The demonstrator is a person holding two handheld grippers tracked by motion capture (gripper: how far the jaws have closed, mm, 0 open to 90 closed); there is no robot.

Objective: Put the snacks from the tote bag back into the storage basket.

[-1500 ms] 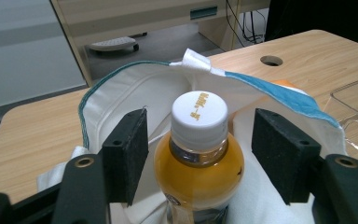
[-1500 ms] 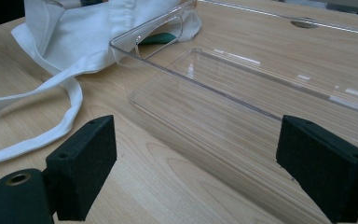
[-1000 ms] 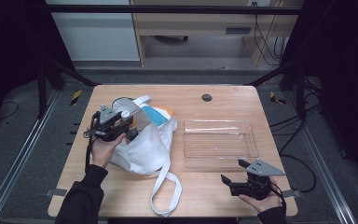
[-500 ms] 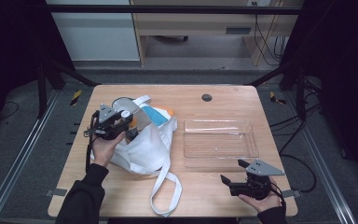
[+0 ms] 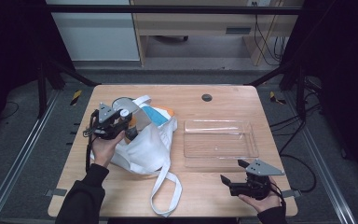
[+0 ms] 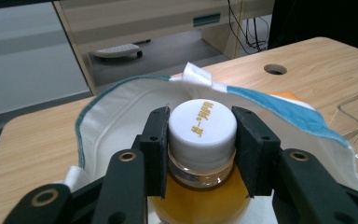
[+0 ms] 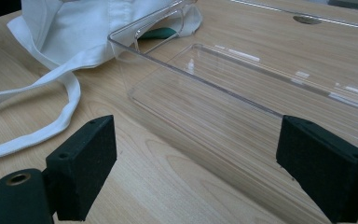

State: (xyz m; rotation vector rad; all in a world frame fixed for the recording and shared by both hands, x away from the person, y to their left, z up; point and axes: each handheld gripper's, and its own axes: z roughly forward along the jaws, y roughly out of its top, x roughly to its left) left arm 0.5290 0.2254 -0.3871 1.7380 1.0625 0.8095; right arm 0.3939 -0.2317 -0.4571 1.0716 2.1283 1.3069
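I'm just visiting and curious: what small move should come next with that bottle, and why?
Probably lift it straight up. The left tool is shut on the bottle at its cap, still inside the bag, while the clear tray beside it waits.

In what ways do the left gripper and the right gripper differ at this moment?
The left gripper is shut on the white cap of a bottle of amber liquid at the cloth bag; the right gripper is open and holds nothing. The left is over the bag, the right near the clear tray. Both have black jaws.
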